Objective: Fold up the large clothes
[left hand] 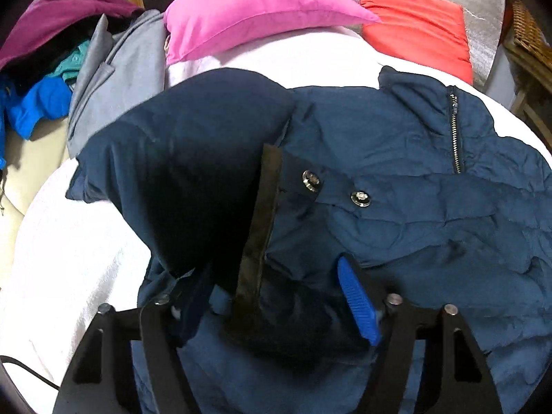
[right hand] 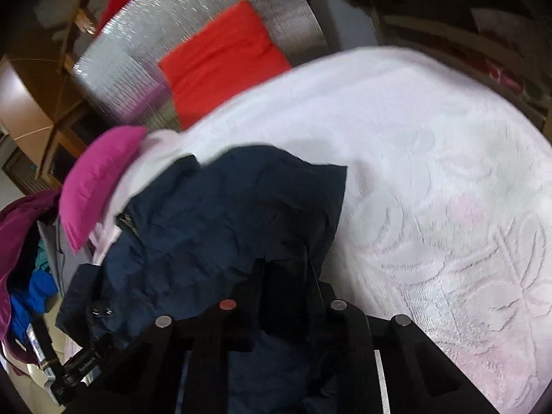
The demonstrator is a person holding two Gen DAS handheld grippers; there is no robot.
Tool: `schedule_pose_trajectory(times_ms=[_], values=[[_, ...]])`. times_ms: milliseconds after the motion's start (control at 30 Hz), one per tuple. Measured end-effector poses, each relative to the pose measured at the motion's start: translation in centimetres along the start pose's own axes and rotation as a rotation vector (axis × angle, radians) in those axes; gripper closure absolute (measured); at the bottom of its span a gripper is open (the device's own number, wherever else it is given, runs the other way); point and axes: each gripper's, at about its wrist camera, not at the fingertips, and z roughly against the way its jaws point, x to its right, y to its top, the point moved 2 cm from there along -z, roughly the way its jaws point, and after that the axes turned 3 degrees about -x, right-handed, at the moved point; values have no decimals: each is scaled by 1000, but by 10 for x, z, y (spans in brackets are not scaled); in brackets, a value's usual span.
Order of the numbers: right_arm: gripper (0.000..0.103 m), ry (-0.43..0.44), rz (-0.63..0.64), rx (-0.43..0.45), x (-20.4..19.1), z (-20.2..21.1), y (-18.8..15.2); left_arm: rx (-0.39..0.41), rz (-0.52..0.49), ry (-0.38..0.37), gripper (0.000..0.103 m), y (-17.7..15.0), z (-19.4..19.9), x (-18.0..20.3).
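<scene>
Step in hand: a part of the navy jacket is judged to be lifted and carried across the body to make a fold; which part it is cannot be told.
Left hand-held gripper: dark fabric and a black strap are seen between its fingers; the blue pad stands apart from the cloth on the right, so the jaws are set fairly wide and a firm grip is not shown.
Right hand-held gripper: its fingers are buried in the near edge of the jacket; whether cloth is pinched cannot be told.
How it is done well: the raised flap is best kept taut between both grippers, moved low over the bed, and laid so that its edge lines up with the zip side; the press studs are best kept flat, not bunched under the fold.
Risk: the slippery padded cloth may be dropped if it is not clamped before it is carried.
Jacket position: it is spread on the white bedspread, directly under and ahead of both grippers, touching them at the near edge.
Surroundings: a pink pillow lies at the far side, a clothes pile at the far left.
</scene>
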Motion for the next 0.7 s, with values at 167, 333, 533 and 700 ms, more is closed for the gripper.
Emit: schedule_pose_trajectory(times_ms=[167, 333, 533, 700], values=[[82, -77, -1, -94, 5, -28, -9, -4, -31, 31, 28, -3, -5, 8], [66, -111, 11, -21, -7, -3, 0, -6, -34, 36, 29, -1, -1, 8], [46, -119, 92, 206, -35, 46, -4, 1, -28, -19, 29, -4, 16, 2], [65, 20, 201, 76, -77, 18, -23, 21, -14, -114, 29, -11, 39, -22]])
